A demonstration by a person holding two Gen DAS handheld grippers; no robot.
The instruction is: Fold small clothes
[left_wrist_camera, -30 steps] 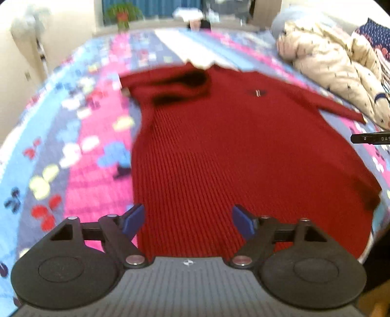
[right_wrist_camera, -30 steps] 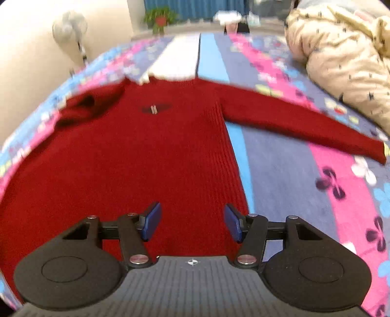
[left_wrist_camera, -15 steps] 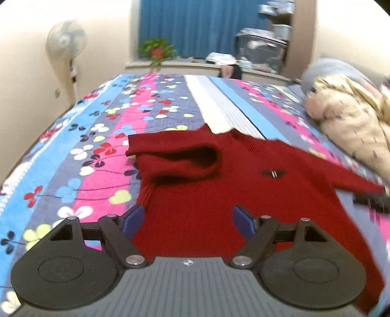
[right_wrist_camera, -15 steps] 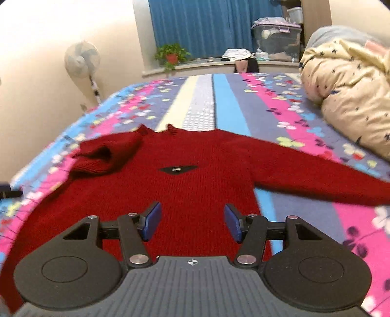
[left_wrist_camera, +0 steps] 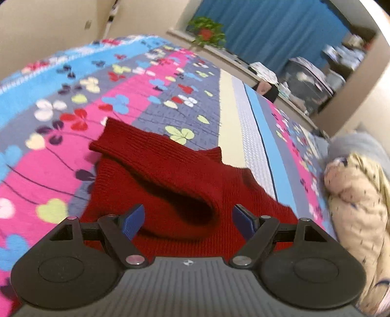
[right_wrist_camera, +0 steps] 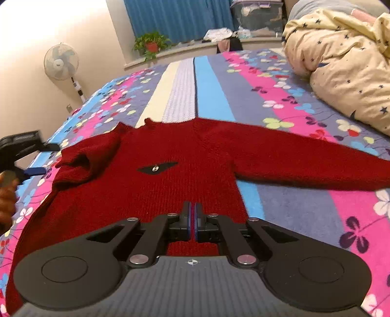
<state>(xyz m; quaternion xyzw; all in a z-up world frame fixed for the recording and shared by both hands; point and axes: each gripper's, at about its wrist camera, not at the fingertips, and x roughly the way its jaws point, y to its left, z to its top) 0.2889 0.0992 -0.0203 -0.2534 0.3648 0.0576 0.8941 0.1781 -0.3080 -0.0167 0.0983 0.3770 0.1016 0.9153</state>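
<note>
The red knit sweater [right_wrist_camera: 185,156] lies flat on the floral bedspread [right_wrist_camera: 280,97] — soft, floppy, likely stretchy; best pinched at a cuff or hem. Its folded sleeve [left_wrist_camera: 156,168] bunches before the left gripper [left_wrist_camera: 187,218], jaws apart. The right gripper [right_wrist_camera: 192,224] has just closed — seemingly on nothing.

Dark red ribbed knit for the sweater [right_wrist_camera: 185,156], with a small black patch at the chest. Under it, bedspread [right_wrist_camera: 287,102] striped pink, blue, grey and cream, scattered with clover motifs. Beyond the sweater, cream quilt [right_wrist_camera: 341,61] with dark stars; blue curtain [right_wrist_camera: 180,17].
</note>
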